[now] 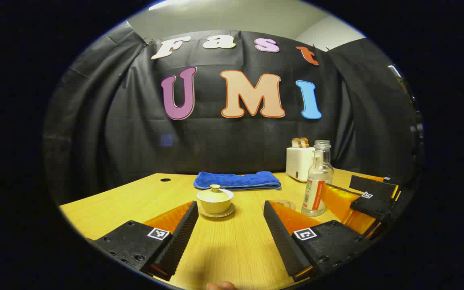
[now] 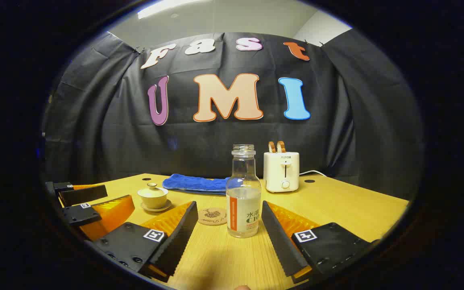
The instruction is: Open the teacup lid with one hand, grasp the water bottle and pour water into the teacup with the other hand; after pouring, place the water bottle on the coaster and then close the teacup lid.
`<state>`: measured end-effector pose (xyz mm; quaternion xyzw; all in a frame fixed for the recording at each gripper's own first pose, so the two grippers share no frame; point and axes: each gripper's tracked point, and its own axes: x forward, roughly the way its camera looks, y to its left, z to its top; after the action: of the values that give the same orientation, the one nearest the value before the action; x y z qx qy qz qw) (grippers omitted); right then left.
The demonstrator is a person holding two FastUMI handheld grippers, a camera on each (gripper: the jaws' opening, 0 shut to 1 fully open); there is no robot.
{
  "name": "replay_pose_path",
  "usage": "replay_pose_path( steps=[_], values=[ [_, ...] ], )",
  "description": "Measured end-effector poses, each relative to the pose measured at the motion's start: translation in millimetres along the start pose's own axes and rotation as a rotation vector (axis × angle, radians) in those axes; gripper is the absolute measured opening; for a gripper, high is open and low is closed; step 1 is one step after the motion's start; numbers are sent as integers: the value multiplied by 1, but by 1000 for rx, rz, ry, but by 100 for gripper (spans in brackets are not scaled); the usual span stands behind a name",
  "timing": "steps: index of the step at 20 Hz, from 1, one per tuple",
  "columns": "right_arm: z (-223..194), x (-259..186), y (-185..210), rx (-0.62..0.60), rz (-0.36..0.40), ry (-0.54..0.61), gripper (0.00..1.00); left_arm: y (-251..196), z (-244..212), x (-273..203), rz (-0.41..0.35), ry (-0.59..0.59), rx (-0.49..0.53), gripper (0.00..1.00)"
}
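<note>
A cream teacup with its knobbed lid on stands on a saucer, straight ahead of my left gripper, which is open and a short way back from it. The uncapped clear water bottle, partly filled, stands upright just ahead of my right gripper, whose open fingers reach either side of its base without touching. A round cork coaster lies left of the bottle. In the right gripper view the teacup sits far left, behind the left gripper. The bottle and right gripper show at right in the left gripper view.
A folded blue towel lies at the back of the wooden table. A white toaster with bread slices stands at the back right, its cord trailing away. Black cloth walls the booth behind.
</note>
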<state>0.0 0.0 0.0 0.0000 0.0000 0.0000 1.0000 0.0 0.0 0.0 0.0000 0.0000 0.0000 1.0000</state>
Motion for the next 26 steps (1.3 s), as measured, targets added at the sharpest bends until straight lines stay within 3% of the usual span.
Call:
replay_pose_path(
  steps=[19, 20, 21, 26],
  values=[
    [-1, -4, -4, -1, 0, 0, 100, -2, -4, -1, 5, 5, 0, 95],
    [-1, -4, -4, -2, 0, -1, 96, -2, -4, -1, 5, 5, 1, 95],
    [-1, -4, -4, -2, 0, 0, 100, -2, -3, -1, 5, 4, 0, 95],
    [-1, -4, -4, -1, 0, 0, 100, -2, -4, -1, 5, 4, 0, 95]
  ],
)
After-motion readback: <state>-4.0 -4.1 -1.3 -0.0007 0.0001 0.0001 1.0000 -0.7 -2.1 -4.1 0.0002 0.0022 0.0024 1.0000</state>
